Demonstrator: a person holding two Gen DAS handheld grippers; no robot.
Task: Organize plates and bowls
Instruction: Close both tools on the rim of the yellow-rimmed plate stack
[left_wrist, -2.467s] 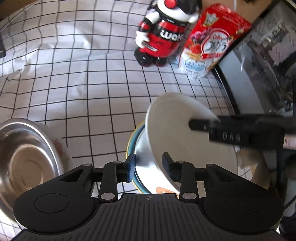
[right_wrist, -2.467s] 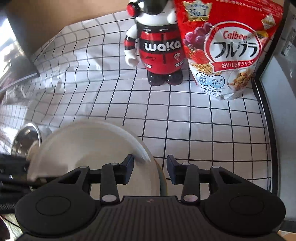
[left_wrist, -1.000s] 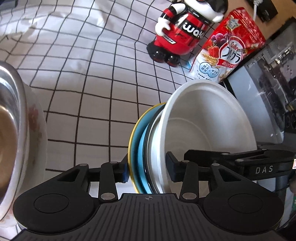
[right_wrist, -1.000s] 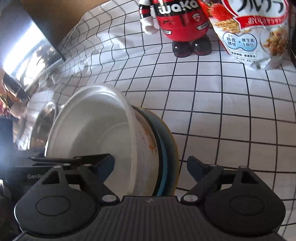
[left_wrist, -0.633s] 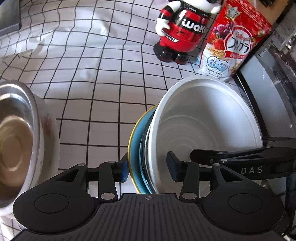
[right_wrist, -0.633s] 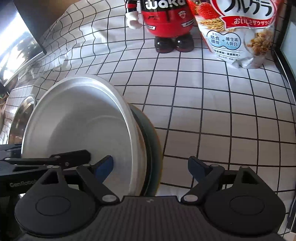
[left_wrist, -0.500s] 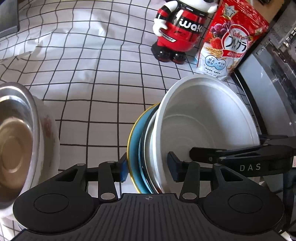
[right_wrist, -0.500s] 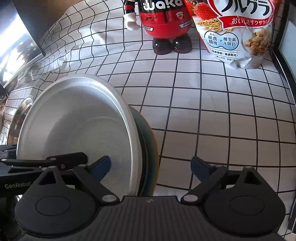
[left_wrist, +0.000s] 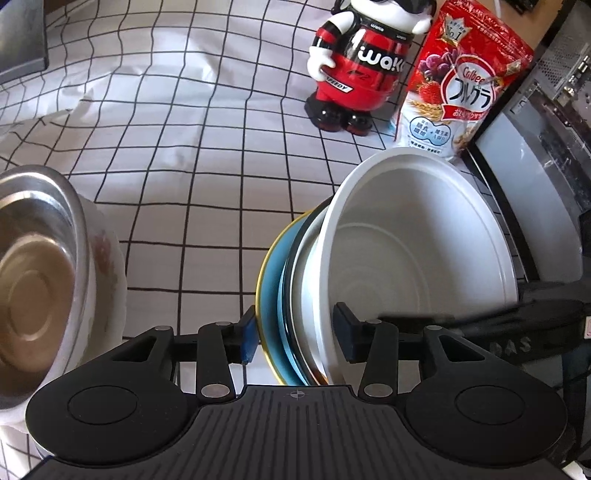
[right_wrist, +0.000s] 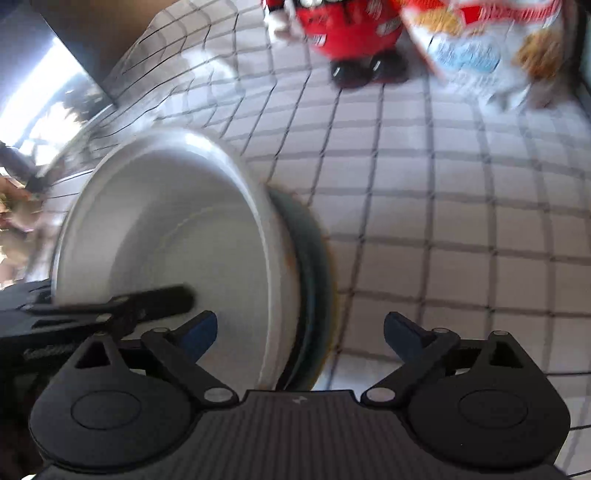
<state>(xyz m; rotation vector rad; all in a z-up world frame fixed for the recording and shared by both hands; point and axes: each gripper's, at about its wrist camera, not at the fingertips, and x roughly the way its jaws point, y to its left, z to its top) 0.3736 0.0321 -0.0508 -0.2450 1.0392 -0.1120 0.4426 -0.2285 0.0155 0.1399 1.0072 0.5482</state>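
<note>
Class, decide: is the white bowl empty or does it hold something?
Empty. The white bowl shows only a bare white inside in both wrist views, stacked on the blue plate.

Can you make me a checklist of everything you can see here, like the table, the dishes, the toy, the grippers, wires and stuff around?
Surface: white tablecloth with black grid lines, wrinkled at far left.
Job's things: white bowl tilted on edge against a blue plate with a yellow rim; steel bowl sits inside a white bowl at left.
Clutter: red toy figure and cereal bag standing at the back.
Grippers: left gripper shut on the stack's rims; right gripper open, straddling the same stack, one finger inside the bowl.
Cables: nothing seen.
Surroundings: grey appliance at right; dark panel at far left, too blurred to name.
</note>
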